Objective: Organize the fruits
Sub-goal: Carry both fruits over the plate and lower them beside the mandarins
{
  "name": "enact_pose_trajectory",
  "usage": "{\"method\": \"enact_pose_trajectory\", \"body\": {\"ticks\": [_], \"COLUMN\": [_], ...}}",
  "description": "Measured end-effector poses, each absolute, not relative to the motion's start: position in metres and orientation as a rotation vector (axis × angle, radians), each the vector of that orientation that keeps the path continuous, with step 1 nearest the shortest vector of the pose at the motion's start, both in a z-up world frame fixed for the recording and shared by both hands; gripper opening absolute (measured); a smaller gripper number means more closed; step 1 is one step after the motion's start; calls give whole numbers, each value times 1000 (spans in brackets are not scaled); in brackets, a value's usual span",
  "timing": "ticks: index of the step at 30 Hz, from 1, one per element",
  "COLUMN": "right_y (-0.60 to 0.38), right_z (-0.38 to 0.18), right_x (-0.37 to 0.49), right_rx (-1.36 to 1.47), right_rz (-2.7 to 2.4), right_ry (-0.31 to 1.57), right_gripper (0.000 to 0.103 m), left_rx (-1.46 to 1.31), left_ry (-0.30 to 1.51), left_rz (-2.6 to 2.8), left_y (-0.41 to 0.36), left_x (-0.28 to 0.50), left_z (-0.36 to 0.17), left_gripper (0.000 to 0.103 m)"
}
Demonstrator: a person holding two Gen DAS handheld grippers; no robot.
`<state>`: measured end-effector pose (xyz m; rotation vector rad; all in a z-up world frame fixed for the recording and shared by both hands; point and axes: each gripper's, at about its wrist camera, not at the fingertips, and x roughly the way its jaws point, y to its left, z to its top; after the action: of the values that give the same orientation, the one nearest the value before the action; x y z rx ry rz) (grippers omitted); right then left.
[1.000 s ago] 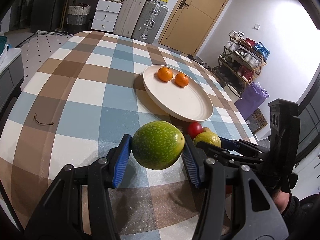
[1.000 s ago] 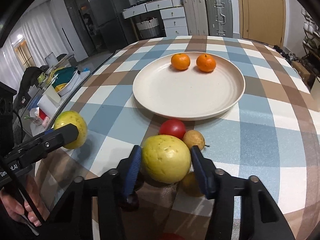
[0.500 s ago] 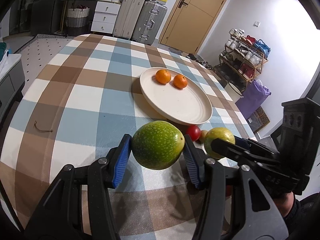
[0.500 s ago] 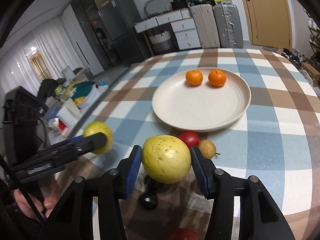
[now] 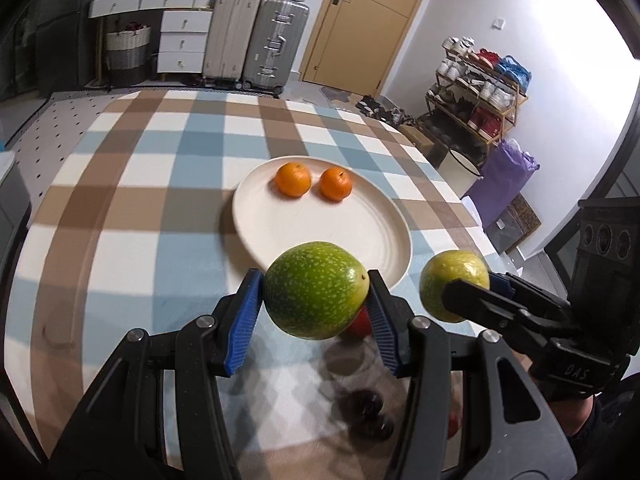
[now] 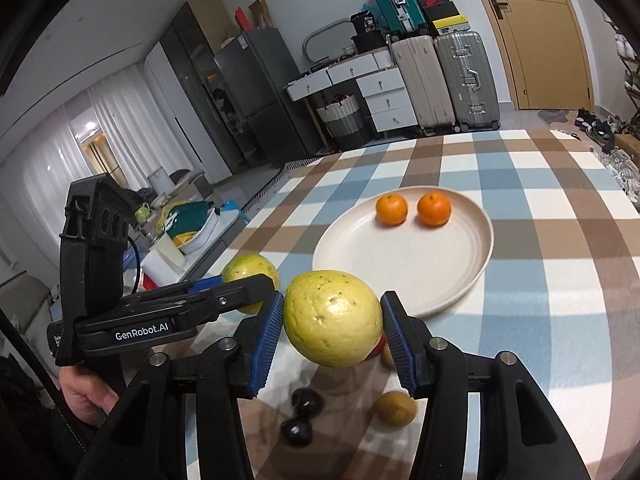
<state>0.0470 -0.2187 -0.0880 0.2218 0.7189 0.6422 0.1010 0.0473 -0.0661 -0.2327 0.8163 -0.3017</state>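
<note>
My left gripper (image 5: 316, 300) is shut on a green speckled fruit (image 5: 316, 290) and holds it above the checked table, near the front rim of a cream plate (image 5: 304, 232). Two oranges (image 5: 293, 179) (image 5: 336, 184) lie at the plate's far side. My right gripper (image 6: 332, 326) is shut on a yellow-green fruit (image 6: 332, 316), also in the air near the plate (image 6: 404, 268). It shows in the left wrist view (image 5: 454, 284) to the right. The left gripper's fruit shows in the right wrist view (image 6: 250, 276).
On the table below the grippers lie two dark fruits (image 6: 302, 416), a small brownish fruit (image 6: 396, 408) and a red fruit (image 5: 358, 322), partly hidden. Suitcases (image 5: 252, 44) and drawers stand beyond the table's far edge; a shoe rack (image 5: 476, 84) is at right.
Both grippers have risen and moved forward toward the plate, each still holding its fruit. The small fruits on the table now lie lower in both views.
</note>
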Motion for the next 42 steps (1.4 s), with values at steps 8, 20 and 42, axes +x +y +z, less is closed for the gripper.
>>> {"method": "enact_pose_trajectory", "body": {"ticks": [8,20,42], "right_y": [-234,-243,-240], "right_z": [-95,-106,-129], "right_x": [87,150,201], "right_rx": [239,229,230], "right_rz": [618,591,575], "right_ry": [727,758,821], "right_gripper": [51,51,51], "left_rx": [-247,-293,-296], "left_ry": [856,939,1034], "left_rz": [-330,-352,-353], "left_y": [28,15,-3], "left_x": [156,228,284], "left_z": [-68,-92,-122], "left_gripper": [49,49,49]}}
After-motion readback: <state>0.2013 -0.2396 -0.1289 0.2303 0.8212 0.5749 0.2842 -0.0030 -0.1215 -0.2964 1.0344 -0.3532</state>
